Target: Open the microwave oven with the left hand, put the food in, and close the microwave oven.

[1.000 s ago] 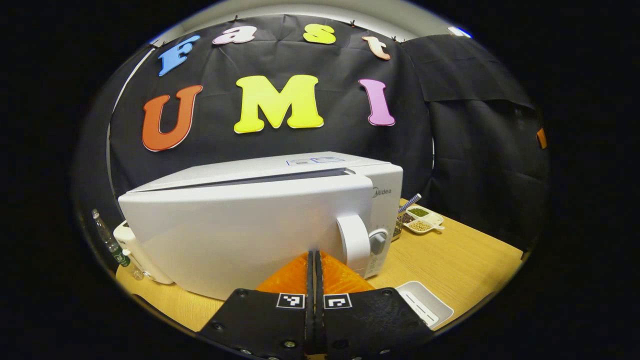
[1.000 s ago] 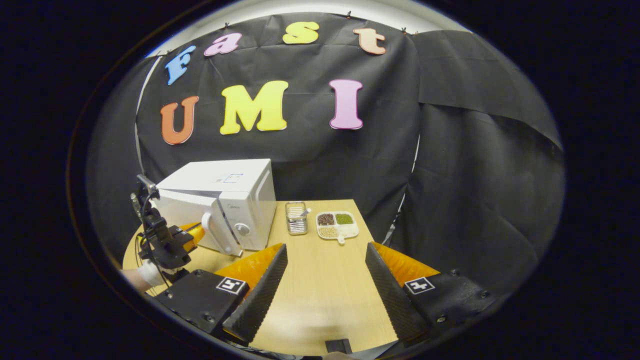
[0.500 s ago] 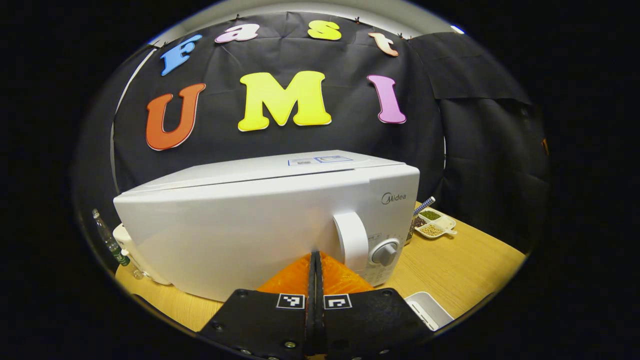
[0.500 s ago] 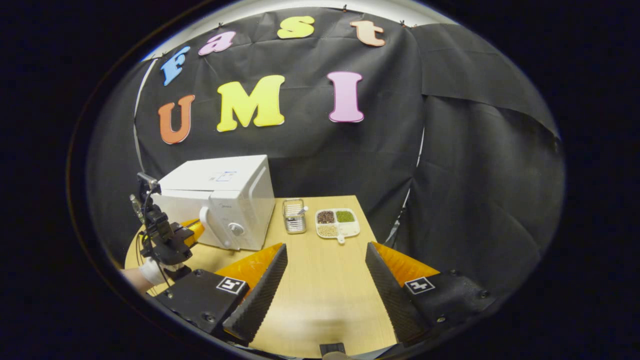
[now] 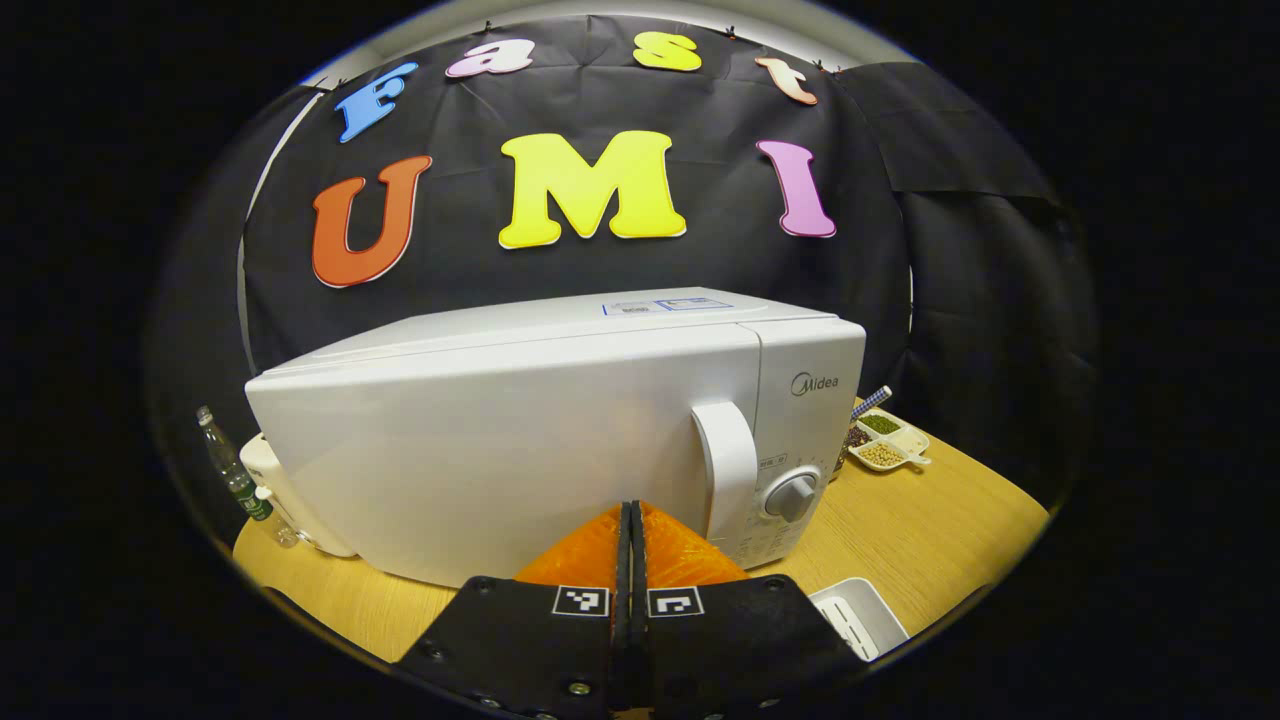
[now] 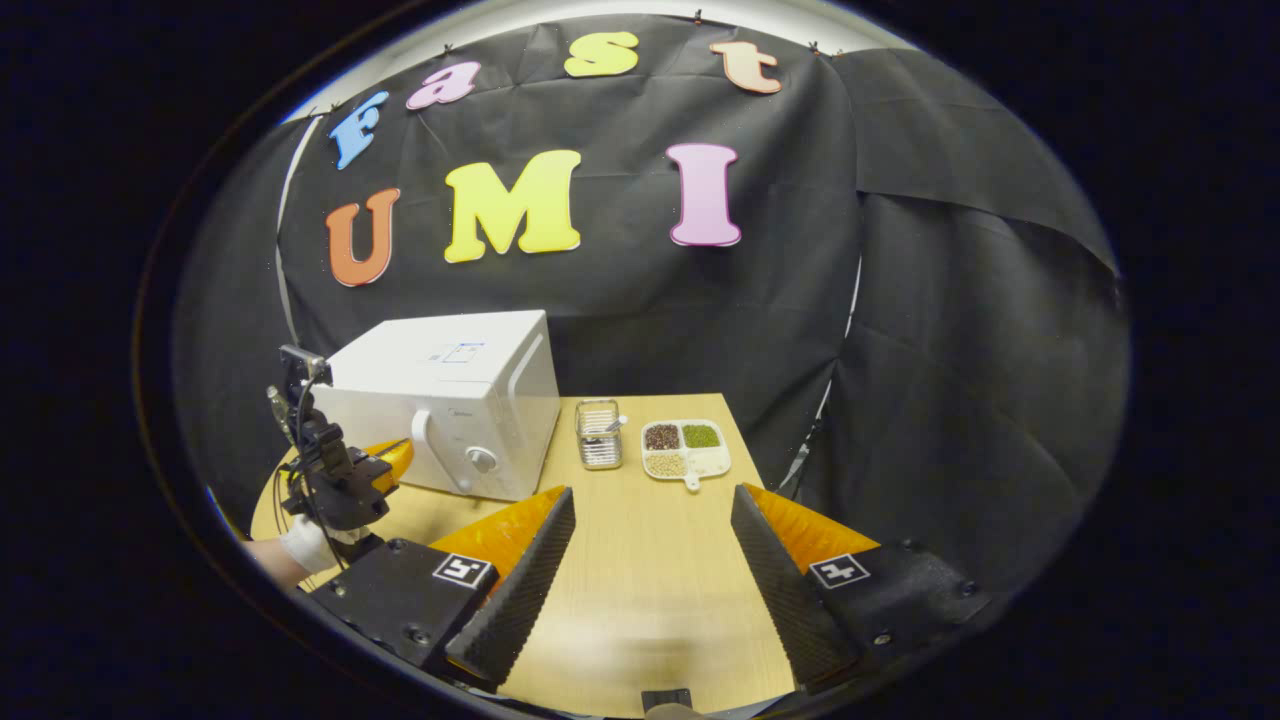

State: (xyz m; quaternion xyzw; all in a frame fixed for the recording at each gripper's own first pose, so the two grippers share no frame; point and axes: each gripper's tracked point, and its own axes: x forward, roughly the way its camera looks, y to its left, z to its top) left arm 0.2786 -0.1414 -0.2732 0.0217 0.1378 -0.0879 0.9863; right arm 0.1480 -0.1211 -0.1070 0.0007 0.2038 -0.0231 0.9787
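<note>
The white microwave [image 5: 520, 440] stands on the wooden table with its door closed flush; the curved handle [image 5: 727, 465] and a round dial [image 5: 790, 495] sit at its right. My left gripper [image 5: 631, 512] is shut with nothing between its orange fingers, the tips close to the lower door front, just left of the handle. In the right gripper view the microwave [image 6: 450, 395] is at the table's left, with the left gripper [image 6: 388, 460] and a hand in front of its door. My right gripper [image 6: 652, 494] hangs open and empty over the table's near middle.
A divided white tray of beans [image 6: 685, 450] and a small metal basket [image 6: 598, 447] stand behind the microwave's right side. A white rectangular tray [image 5: 860, 620] lies near the front edge. A plastic bottle [image 5: 235, 480] and a white appliance [image 5: 275, 490] are left of the microwave.
The microwave door, ajar a second ago, has swung shut against the body while the shut left gripper followed it in. The right gripper stayed open and nearly still.
</note>
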